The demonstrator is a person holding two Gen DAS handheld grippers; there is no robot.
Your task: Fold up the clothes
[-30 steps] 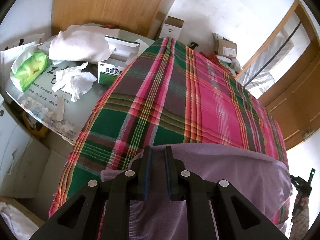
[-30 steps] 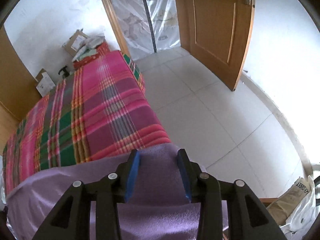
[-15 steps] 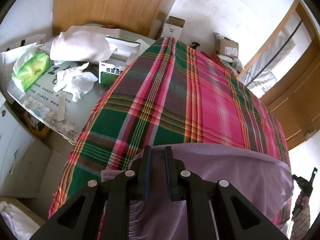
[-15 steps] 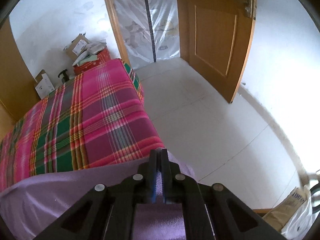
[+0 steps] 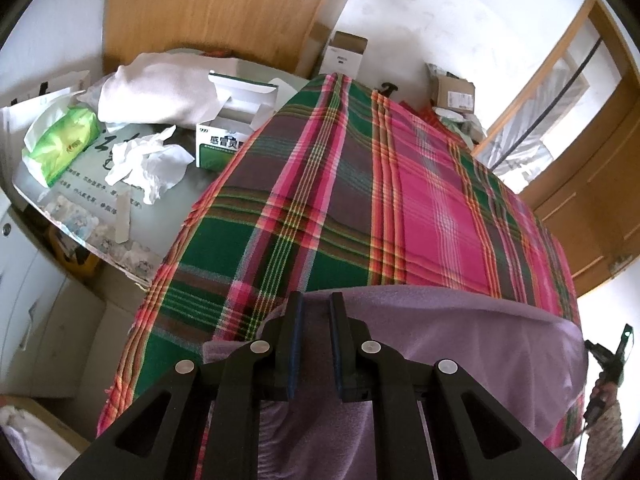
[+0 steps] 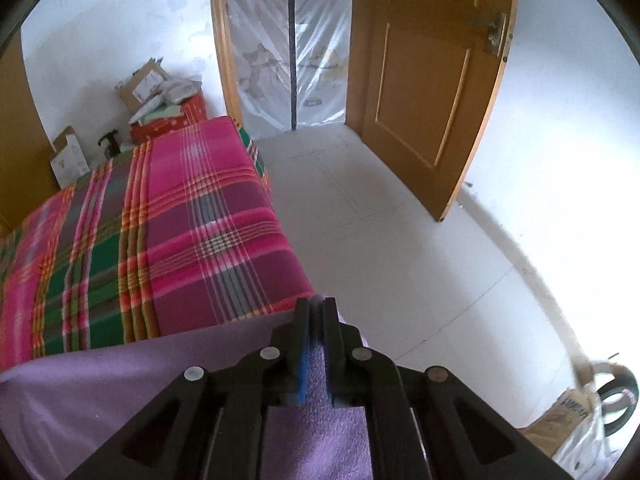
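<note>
Right claw [image 6: 316,312] goes from apart to clamped on purple fleece garment [image 6: 120,392] | left claw [image 5: 316,312] pinches its 9 o'clock edge | lies on bed's [image 5: 360,200] near end | soft, light, floppy: grip corners

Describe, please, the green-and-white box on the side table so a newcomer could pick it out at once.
Start at the plaid blanket covering the bed, then look to the cluttered table at its left edge. The box stands against the blanket's edge, its white lid flipped open. Unlike the crumpled tissue and the soft green tissue pack beside it, it is rigid cardboard with printed characters.
</note>
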